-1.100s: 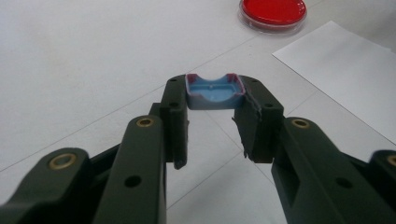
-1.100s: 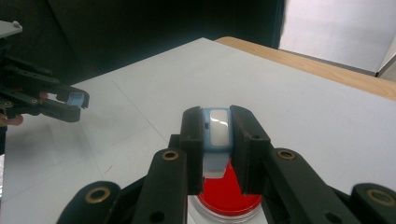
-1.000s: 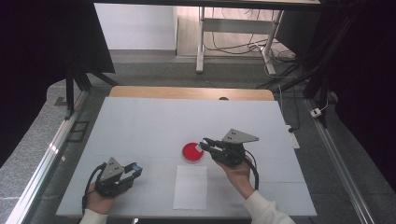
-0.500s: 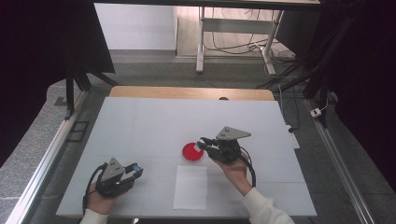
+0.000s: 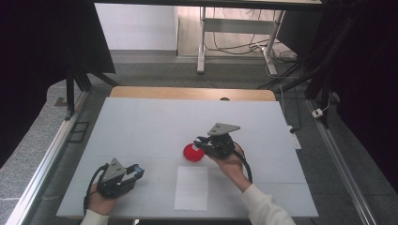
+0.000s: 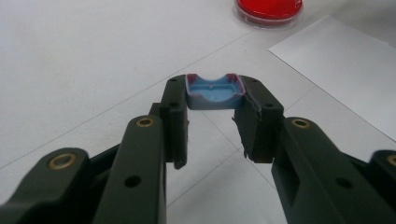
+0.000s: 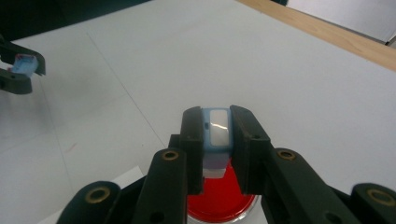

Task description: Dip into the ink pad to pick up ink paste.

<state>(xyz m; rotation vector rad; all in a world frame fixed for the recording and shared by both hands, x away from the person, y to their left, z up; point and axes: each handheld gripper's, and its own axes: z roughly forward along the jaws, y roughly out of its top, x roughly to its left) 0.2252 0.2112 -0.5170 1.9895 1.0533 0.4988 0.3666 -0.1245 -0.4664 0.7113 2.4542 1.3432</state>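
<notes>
Right gripper [image 7: 215, 140] clamped on a small pale-blue plastic block with a clear window [image 7: 217, 133], hanging right over the round red-filled clear dish [image 5: 193, 153]. Left gripper [image 6: 212, 100] pinching a little blue plastic cap with pink edges [image 6: 214, 92], well left of the dish. White paper sheet [image 5: 192, 187] just below it. Plain white tabletop [image 5: 141, 126], wooden far edge, dark curtains around.

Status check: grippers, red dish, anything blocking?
Left gripper shut on blue cap. Right gripper shut on blue-white piece, above red dish. White sheet beside dish, nothing blocking.

One red dish [image 5: 193, 153], one paper sheet [image 5: 192, 187] (white)
</notes>
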